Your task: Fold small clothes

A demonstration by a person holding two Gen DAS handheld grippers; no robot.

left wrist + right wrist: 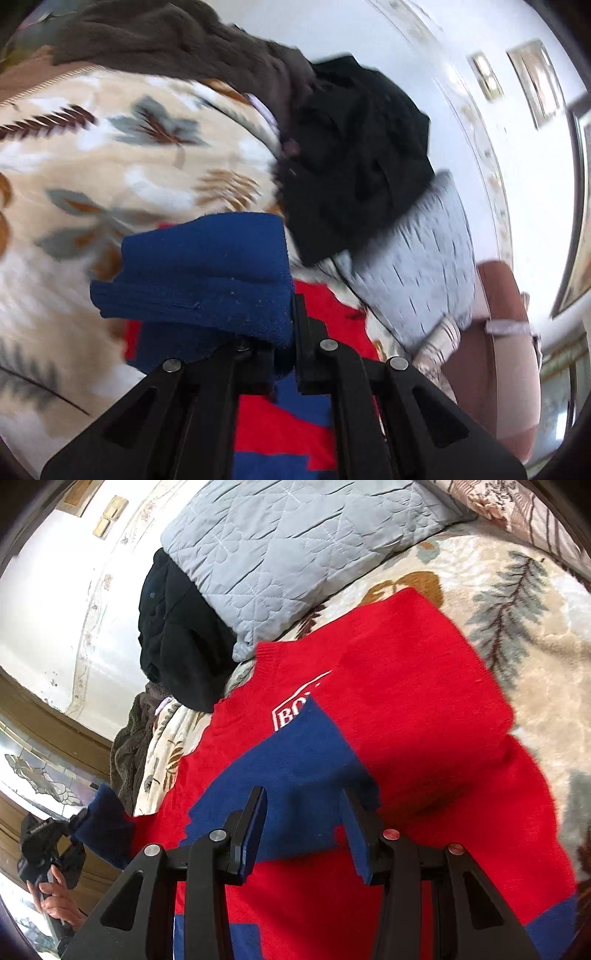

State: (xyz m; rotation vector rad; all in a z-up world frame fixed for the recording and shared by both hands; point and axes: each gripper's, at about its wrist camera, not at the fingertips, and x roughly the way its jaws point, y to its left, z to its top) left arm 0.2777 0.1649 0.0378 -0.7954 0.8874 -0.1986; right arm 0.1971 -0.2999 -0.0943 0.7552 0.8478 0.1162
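Two claws work over one sweater (406,716), which lies spread on the bed's leaf-patterned blanket (535,635). The sweater is red with blue blocks and white letters, partly covered by a blue fold.

The left claw (284,332) is clamped on the blue sleeve cuff (207,273) and holds it lifted above the red body of the sweater. In the right wrist view this same claw (70,834) is seen at the far left, tilted, with the person's hand (55,897) gripping its handle from below.

The right claw (303,830) hangs low over the blue part of the sweater, its fingers apart and nothing between them. I cannot tell if the tips touch the cloth.

Behind the sweater a black garment (181,646) lies against a grey quilted pillow (295,554), and a brown fuzzy cloth (166,40) is beside it. The left wrist view is blurred, so the far edge of the bed is hard to make out.
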